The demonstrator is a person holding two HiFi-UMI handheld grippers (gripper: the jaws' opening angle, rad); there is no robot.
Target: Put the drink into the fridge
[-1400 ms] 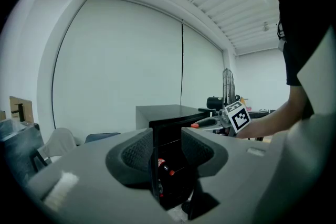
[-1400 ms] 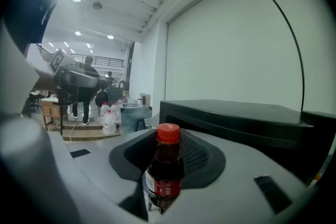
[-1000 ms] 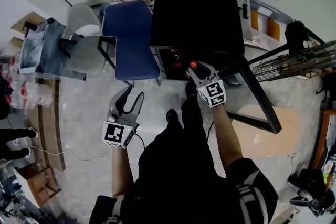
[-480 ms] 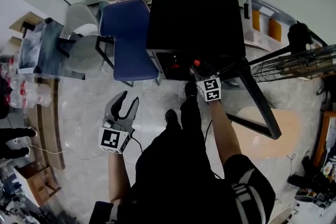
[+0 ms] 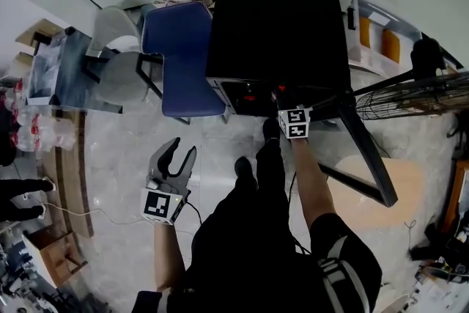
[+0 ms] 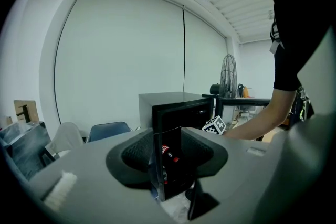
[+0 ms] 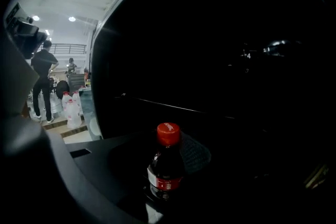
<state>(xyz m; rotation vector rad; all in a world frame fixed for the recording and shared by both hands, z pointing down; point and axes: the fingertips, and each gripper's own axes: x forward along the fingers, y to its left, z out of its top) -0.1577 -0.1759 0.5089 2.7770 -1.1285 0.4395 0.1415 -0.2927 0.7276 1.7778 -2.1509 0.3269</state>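
Observation:
The drink is a small dark cola bottle [image 7: 166, 168] with a red cap, and my right gripper [image 7: 169, 161] is shut on it. It stands upright between the jaws, just inside the dark opening of the black fridge [image 5: 275, 26]. In the head view the right gripper [image 5: 288, 100] reaches into that opening, and only its marker cube shows well. The fridge door [image 5: 366, 150] hangs open to the right. My left gripper [image 5: 176, 156] stays over the floor to the left, open and empty. The left gripper [image 6: 169, 153] faces the fridge [image 6: 176, 110] from a distance.
A blue chair [image 5: 179, 59] and a grey chair [image 5: 113, 48] stand left of the fridge. A wire fan [image 5: 421, 88] lies at the right. The person's own legs and shoes [image 5: 253, 168] are in front of the fridge. A cable [image 5: 95, 216] runs across the floor.
The right gripper has moved forward and down with the bottle, from in front of the fridge into its opening. The left gripper has hardly moved.

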